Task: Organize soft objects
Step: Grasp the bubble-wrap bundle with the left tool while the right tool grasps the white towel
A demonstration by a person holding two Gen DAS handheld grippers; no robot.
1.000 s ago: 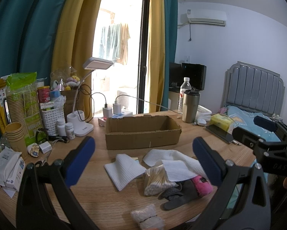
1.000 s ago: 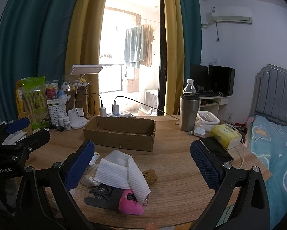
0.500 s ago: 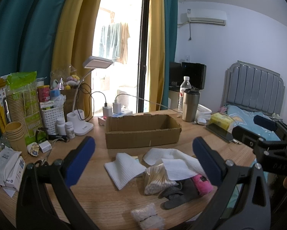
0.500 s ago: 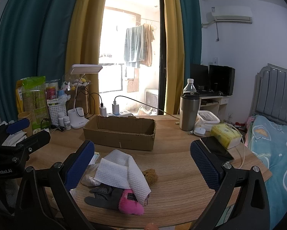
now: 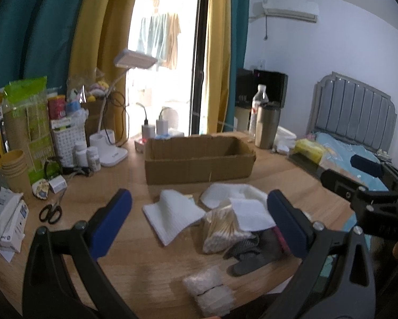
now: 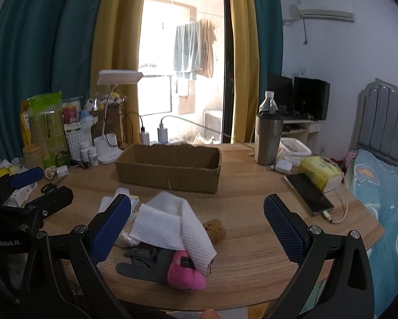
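A pile of soft things lies on the wooden table in front of an empty cardboard box (image 5: 199, 159) (image 6: 169, 167). It holds white waffle cloths (image 5: 172, 215) (image 6: 169, 223), a bag of cotton swabs (image 5: 220, 228), a grey glove (image 5: 252, 252) (image 6: 145, 260), a pink plush (image 6: 185, 271) and a brown sponge (image 6: 215, 228). A small clear packet (image 5: 209, 289) lies nearest. My left gripper (image 5: 199, 223) is open above the pile's left side. My right gripper (image 6: 199, 226) is open above its right side. Both are empty.
A desk lamp (image 5: 111, 148), pill bottles, paper cups (image 5: 12, 170), scissors (image 5: 50, 212) and packets crowd the table's left. A steel tumbler (image 6: 268, 141), water bottle, yellow tissue pack (image 6: 321, 170) and charging phone (image 6: 308, 194) stand at the right. A bed (image 6: 380, 199) lies beyond the table edge.
Both grippers have tilted down and moved slightly closer to the pile. Nothing on the table has moved.
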